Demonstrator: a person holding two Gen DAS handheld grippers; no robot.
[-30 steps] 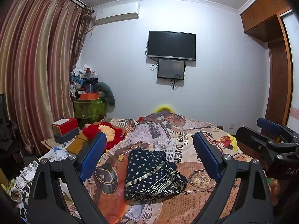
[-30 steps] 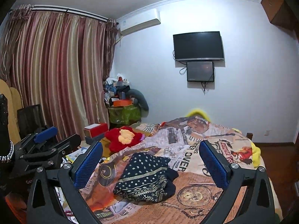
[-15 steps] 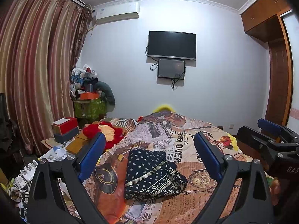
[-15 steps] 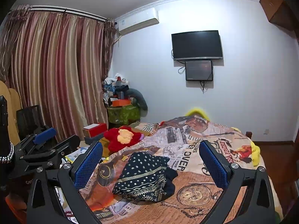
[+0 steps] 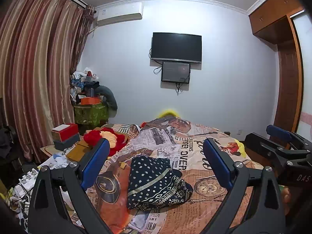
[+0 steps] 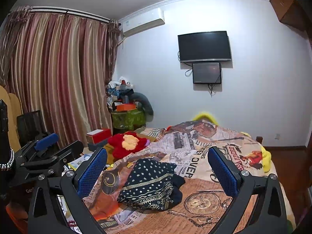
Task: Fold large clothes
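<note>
Both jaws wide above crumpled, dotted dark garment (image 5: 156, 183) on printed bedspread (image 5: 197, 152)

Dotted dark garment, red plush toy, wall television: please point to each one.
Dotted dark garment (image 5: 154, 183), left wrist view, middle of folded top.
Red plush toy (image 6: 127, 144), right wrist view, yellow centre.
Wall television (image 6: 204, 46), right wrist view, screen middle.

The bed (image 5: 204, 210) is running off the bottom edge, and the yellow thing (image 5: 168, 113) behind the bed is looking too blurry to name.
</note>
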